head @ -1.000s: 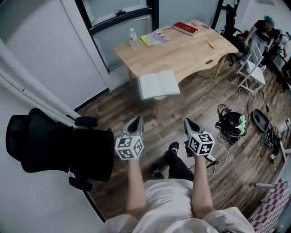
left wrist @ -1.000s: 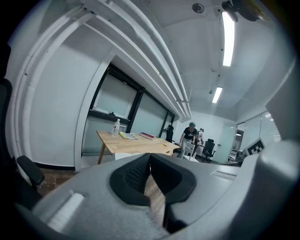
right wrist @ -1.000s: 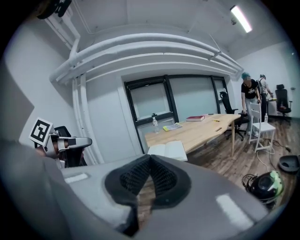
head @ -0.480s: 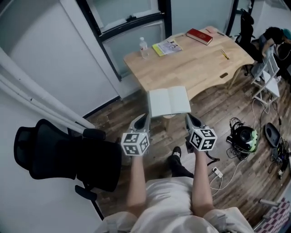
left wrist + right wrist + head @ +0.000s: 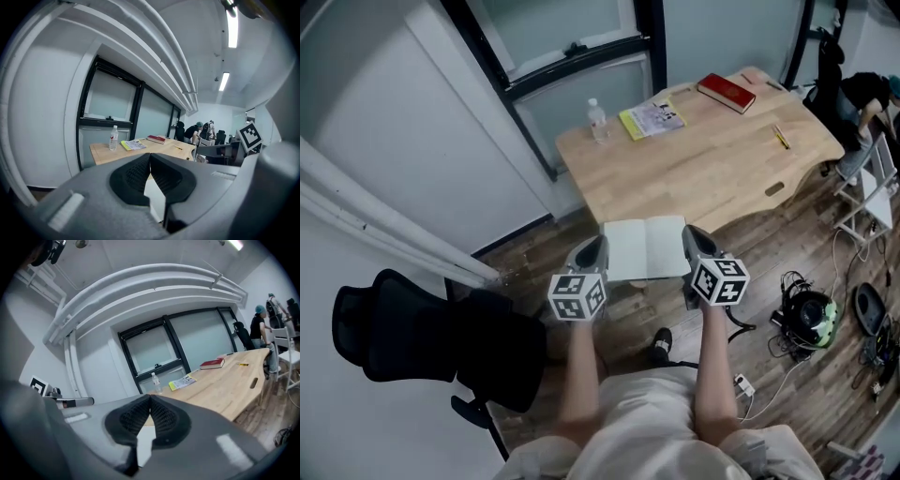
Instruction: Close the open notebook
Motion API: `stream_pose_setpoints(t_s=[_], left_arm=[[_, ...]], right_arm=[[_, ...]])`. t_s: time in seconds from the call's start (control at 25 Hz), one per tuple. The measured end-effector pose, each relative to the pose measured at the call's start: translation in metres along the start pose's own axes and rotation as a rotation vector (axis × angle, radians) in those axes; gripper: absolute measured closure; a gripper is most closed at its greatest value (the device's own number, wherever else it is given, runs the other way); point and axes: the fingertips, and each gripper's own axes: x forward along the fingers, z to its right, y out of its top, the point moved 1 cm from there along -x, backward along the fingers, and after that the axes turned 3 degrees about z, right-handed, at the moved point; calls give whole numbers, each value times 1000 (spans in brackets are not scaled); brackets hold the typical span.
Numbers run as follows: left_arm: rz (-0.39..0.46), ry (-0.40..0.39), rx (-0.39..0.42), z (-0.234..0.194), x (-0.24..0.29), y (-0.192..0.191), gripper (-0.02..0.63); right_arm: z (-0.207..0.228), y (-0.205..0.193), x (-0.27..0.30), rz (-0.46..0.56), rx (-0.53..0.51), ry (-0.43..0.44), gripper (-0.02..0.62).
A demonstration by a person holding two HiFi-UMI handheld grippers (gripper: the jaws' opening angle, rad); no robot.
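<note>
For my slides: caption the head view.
Left gripper and right gripper, both shut, frame the open notebook at the wooden table's near edge.

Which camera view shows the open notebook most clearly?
The head view: the open notebook is seen from above, with both blank pages spread flat. The left and right gripper views each show only a white sliver of it, low in the picture.

Right edge of the notebook (image 5: pixel 647 248) behind the right tongs (image 5: pixel 695 234)

The head view looks steeply down from overhead, bench (image 5: pixel 703 159) at 1 o'clock; the left gripper view and right gripper view sit low (nearly level), facing that same bench from near.
</note>
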Motion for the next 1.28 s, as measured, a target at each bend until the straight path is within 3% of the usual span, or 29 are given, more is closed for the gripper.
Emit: stream_pose_setpoints(t_s=[0.44, 0.68, 0.92, 1.28], left_arm=[[-70, 83, -69, -17, 53, -51, 598], [-122, 115, -112, -35, 62, -85, 597], [-246, 142, -166, -52, 70, -134, 597], [-360, 123, -224, -60, 75, -193, 597]], right_arm=[[62, -29, 41, -162, -84, 17, 594], [56, -74, 62, -217, -58, 60, 594], [44, -156, 77, -390, -92, 83, 594], [31, -192, 119, -471, -95, 104, 594]])
